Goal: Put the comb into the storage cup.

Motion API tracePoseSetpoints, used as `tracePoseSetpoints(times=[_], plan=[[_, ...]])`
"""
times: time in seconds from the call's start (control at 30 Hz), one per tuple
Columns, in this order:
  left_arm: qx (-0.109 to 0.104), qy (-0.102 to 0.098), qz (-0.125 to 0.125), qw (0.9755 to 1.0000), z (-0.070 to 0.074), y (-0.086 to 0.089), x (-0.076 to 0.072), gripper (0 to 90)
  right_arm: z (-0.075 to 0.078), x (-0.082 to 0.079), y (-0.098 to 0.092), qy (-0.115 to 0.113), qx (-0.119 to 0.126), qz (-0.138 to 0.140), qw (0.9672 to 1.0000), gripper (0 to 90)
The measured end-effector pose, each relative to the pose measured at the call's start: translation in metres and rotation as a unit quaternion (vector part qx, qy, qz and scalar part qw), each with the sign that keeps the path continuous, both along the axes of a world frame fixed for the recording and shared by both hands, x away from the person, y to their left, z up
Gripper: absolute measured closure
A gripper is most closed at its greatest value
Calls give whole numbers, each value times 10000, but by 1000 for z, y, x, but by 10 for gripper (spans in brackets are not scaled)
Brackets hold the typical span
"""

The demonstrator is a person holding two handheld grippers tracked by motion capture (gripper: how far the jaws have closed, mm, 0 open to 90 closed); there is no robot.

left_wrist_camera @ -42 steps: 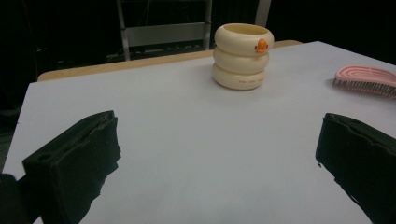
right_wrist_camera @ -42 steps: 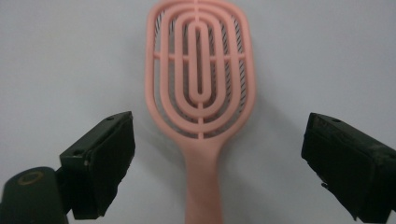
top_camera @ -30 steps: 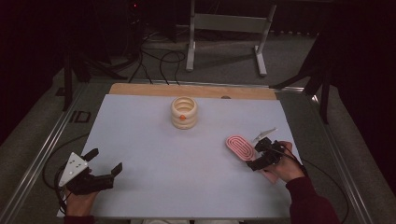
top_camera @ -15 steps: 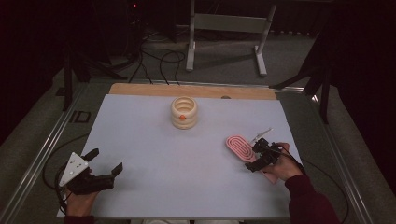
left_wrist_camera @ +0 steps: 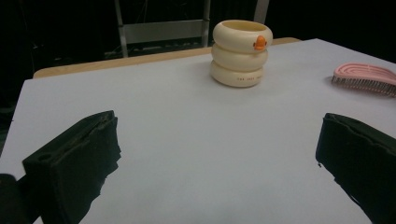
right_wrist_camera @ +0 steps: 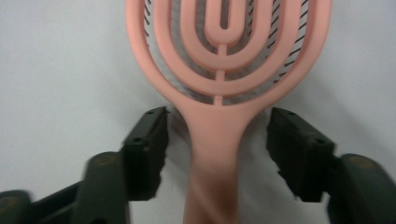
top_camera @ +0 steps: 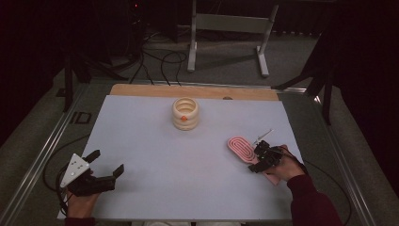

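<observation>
- The high view is dim overall: the white bench (top_camera: 155, 155) top is the one evenly lit area, while the floor and stands along the top and both side edges sink into near black.
- Light seems to fall from above (shadows on the bench are short and faint), with no glare on the sheet.
- The left gripper view is sharp at mid-distance; the cream ring stack (left_wrist_camera: 240, 53) is crisp, with a soft highlight on its upper rim, and the background behind it is black.
- In the right gripper view the pink brush (right_wrist_camera: 224, 70) sits very close: its handle at the bottom centre is smeared and out of focus, the lower corners darken, and a soft shadow pools beneath the handle.
</observation>
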State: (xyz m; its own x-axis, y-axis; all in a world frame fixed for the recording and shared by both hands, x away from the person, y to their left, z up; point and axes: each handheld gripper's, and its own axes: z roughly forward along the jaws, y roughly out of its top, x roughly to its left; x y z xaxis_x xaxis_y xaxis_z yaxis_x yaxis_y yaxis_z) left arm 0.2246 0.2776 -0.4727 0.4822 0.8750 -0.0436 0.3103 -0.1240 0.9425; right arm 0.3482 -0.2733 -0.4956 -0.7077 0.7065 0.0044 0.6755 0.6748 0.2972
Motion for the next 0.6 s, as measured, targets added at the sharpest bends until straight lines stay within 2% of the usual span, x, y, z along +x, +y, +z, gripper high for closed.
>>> tracePoseSetpoints(times=[0.1, 0.27, 0.33, 0.6], plan=[[-2, -3, -13, 10000, 0, -1, 0, 2, 1, 0, -1, -16, 59, -12, 10000, 500], [-5, 1, -7, 10000, 0, -1, 0, 2, 2, 0, -3, 40, 97, -62, 9999, 530], [-12, 3, -7, 10000, -1, -1, 0, 2, 2, 2, -5, 155, 161, -131, 9997, 547], [-29, 16, -24, 10000, -1, -1, 1, 2, 2, 3, -6, 226, 186, -193, 9994, 600]])
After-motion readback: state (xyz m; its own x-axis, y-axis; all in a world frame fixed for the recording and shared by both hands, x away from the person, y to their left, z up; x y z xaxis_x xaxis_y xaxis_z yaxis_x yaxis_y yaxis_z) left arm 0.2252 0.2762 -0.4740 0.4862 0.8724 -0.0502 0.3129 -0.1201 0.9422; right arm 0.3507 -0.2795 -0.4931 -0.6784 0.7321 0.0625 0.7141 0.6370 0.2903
